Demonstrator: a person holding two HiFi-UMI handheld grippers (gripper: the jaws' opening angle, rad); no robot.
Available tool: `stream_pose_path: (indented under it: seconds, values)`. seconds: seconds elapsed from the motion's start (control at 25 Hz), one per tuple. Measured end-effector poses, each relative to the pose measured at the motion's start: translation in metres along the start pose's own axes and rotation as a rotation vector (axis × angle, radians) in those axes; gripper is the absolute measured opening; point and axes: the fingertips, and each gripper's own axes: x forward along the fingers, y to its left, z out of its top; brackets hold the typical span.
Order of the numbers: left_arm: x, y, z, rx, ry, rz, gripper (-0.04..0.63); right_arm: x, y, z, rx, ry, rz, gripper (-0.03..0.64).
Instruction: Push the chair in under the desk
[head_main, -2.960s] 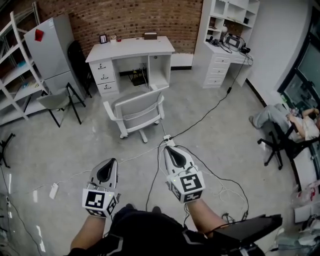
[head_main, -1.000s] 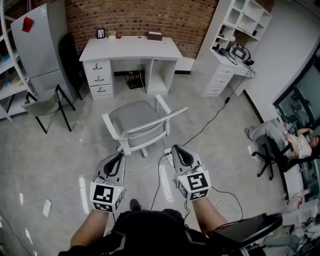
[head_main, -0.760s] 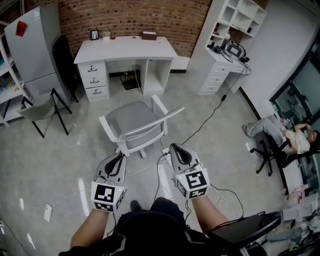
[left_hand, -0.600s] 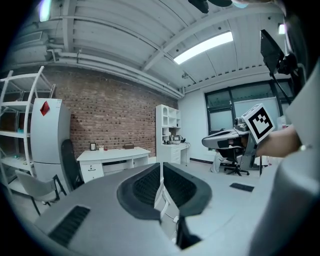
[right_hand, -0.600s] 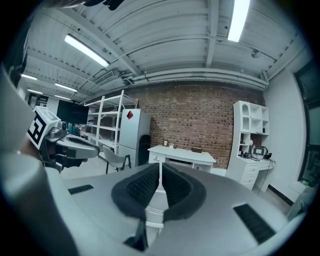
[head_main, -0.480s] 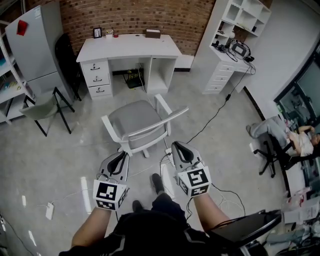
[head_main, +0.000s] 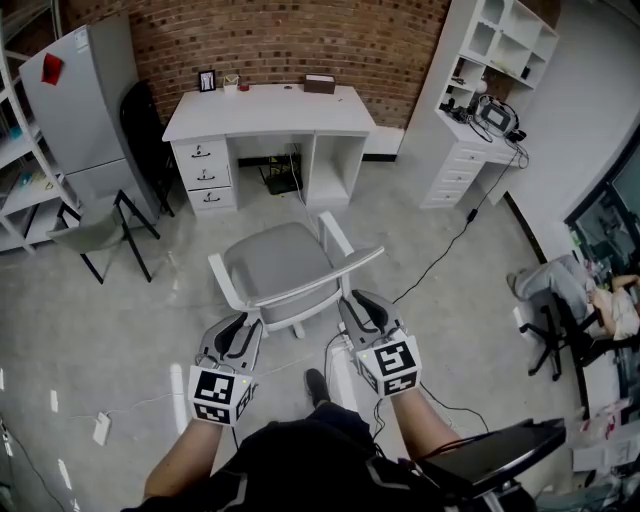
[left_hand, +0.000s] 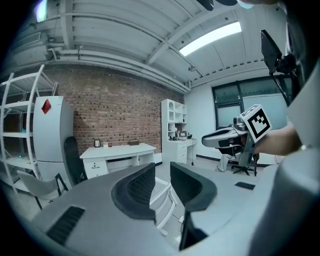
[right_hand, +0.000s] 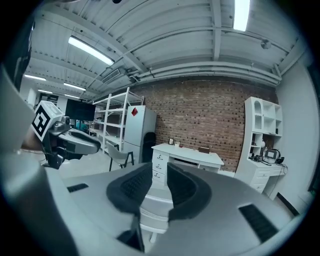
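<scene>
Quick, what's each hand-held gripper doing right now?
Left hand-held gripper: open, jaws just opening, nothing between them.
Right hand-held gripper: open, jaws just opening, nothing between them.

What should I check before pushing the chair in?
1. Left gripper empty: ok; jaws just been opening, nothing between them.
2. Right gripper empty: ok; jaws just been opening, nothing between them.
3. Grippers on chair back: not ok; both short of it.
4. Chair square to desk: not ok; it stands aslant.
5. Gap under desk free: cannot tell; dark things at its back.
6. Cable clear of chair's wheels: cannot tell.
</scene>
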Motion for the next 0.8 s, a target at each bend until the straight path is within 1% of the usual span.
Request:
stream_pose_path:
  seconds: [0.16,0.32,0.44,0.56,0.64,0.72,0.8]
  values:
    - [0.030,-0.001,-0.002,0.016,0.037,-0.009,0.104,0.019,-0.020,-0.009,-0.017,0.038,0.041,0.121]
    - [0.058,0.000,-0.009,0.044,0.087,-0.028,0.128,0.038,-0.034,-0.016,-0.055,0.070,0.080,0.144]
    - [0.080,-0.003,-0.018,0.086,0.139,-0.048,0.140,0.053,-0.046,-0.027,-0.083,0.097,0.110,0.153]
    - [0.103,-0.006,-0.037,0.147,0.224,-0.092,0.167,0.069,-0.054,-0.044,-0.118,0.145,0.150,0.172]
    - [0.117,-0.008,-0.057,0.191,0.300,-0.121,0.182,0.079,-0.055,-0.060,-0.153,0.192,0.200,0.190]
    - [0.132,-0.011,-0.075,0.236,0.375,-0.140,0.193,0.088,-0.058,-0.078,-0.211,0.245,0.247,0.224]
    - [0.148,-0.013,-0.090,0.288,0.441,-0.155,0.202,0.096,-0.064,-0.096,-0.294,0.294,0.266,0.235]
